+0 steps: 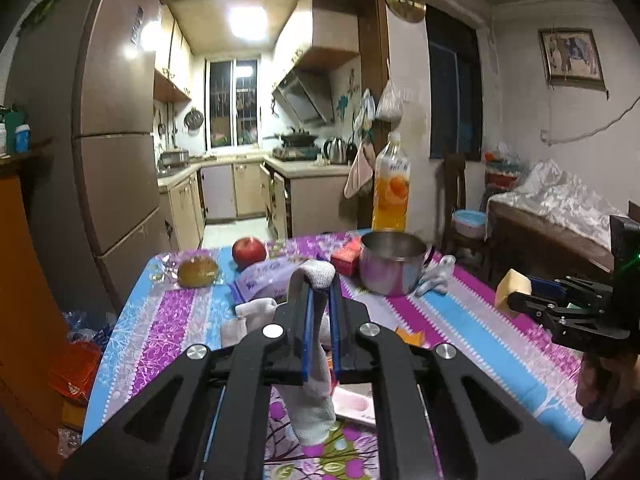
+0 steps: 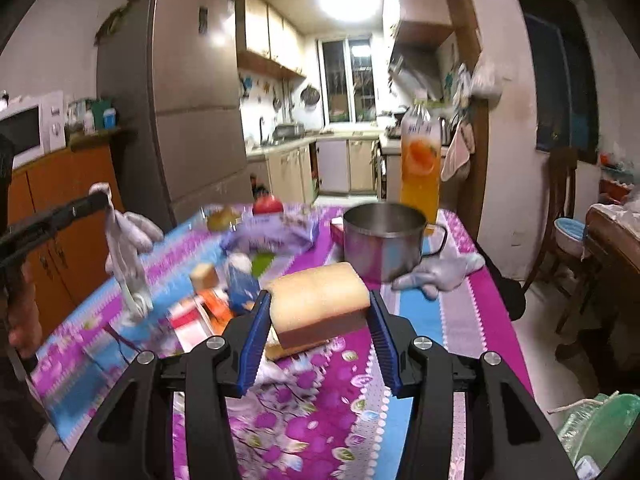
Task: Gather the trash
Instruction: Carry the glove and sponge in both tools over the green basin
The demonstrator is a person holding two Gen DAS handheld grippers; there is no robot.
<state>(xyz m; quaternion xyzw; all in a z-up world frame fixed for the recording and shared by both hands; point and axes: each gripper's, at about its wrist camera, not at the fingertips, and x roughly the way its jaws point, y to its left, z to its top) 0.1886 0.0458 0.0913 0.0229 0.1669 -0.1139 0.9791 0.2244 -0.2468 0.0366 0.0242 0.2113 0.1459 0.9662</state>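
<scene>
My left gripper [image 1: 320, 292] is shut on a white knit glove [image 1: 316, 380] and holds it above the table; the glove hangs down between the fingers. It also shows in the right wrist view [image 2: 120, 248], dangling at the left. My right gripper [image 2: 318, 300] is shut on a yellow sponge block [image 2: 320, 300] and holds it over the floral tablecloth [image 2: 320, 400]. The sponge also shows in the left wrist view [image 1: 512, 286] at the right edge. A second white glove [image 2: 436, 272] lies beside a steel pot [image 2: 384, 236].
On the table stand an orange juice bottle [image 1: 392, 188], a red apple [image 1: 249, 251], a wrapped bun [image 1: 198, 272], a purple packet [image 1: 264, 276], a red carton [image 1: 346, 258] and blurred wrappers [image 2: 208, 300]. A fridge [image 1: 112, 140] stands left, chairs right.
</scene>
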